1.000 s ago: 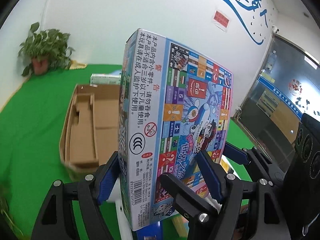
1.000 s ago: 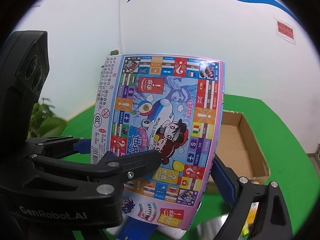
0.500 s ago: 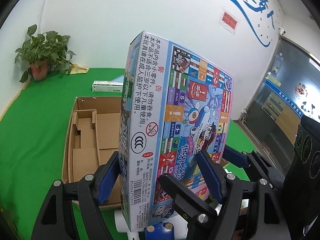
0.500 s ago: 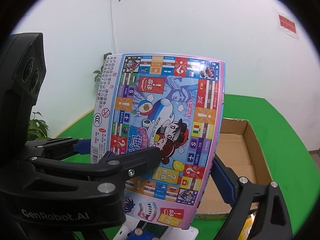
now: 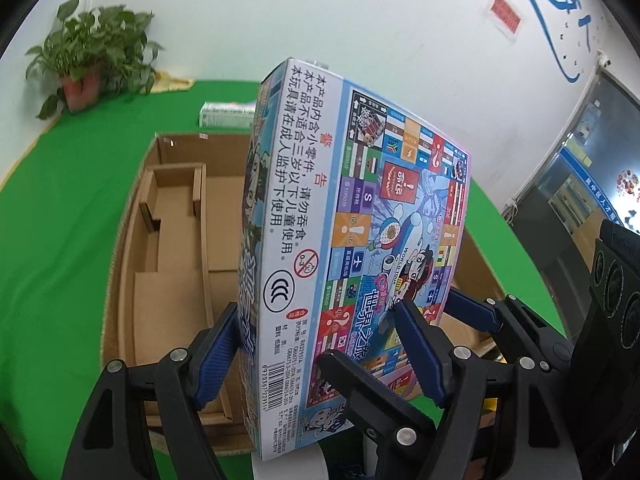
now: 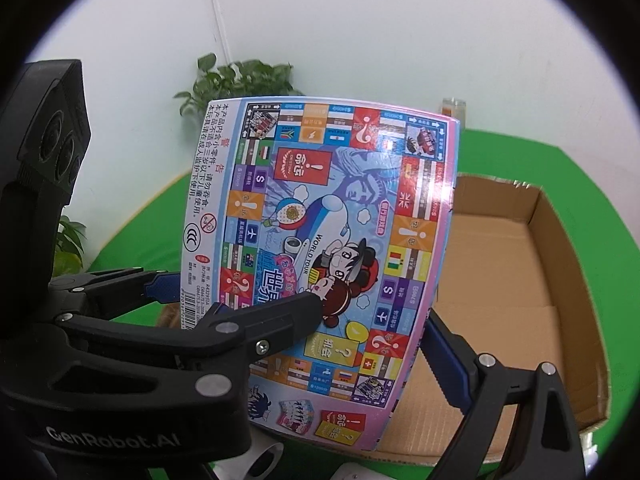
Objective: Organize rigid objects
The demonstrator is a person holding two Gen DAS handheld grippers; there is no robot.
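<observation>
Over the last second both hands have carried the game box [image 5: 352, 240] forward and a little down, so the carton [image 5: 172, 248] that lay further off now fills the lower left of the left wrist view and the right half of the right wrist view. The game box now hangs upright, slightly tilted, just above the carton's near edge. My guess is that it is about to be lowered inside, and the hold has not altered on the way.

The left claw [image 5: 320, 344] pinches the game box across its thin sides, one blue pad on the narrow left face and the other on the printed front. The right claw [image 6: 368, 332] is spread wide and grips the same box across its broad width: the black finger lies over the front in the middle of the right wrist view and the blue pad sits at the box's right edge.

Counting what shows:
- One game box, held by two claws.
- One carton, open, with a cardboard divider inside and otherwise bare where visible.
- One small white packet [image 5: 226, 114] on the green bench [image 5: 60, 220] beyond the carton, upper left.
- One potted plant [image 5: 92, 64] in the upper left corner.
- Some white and blue bits at the bottom edge, too cut off to name or count.
</observation>
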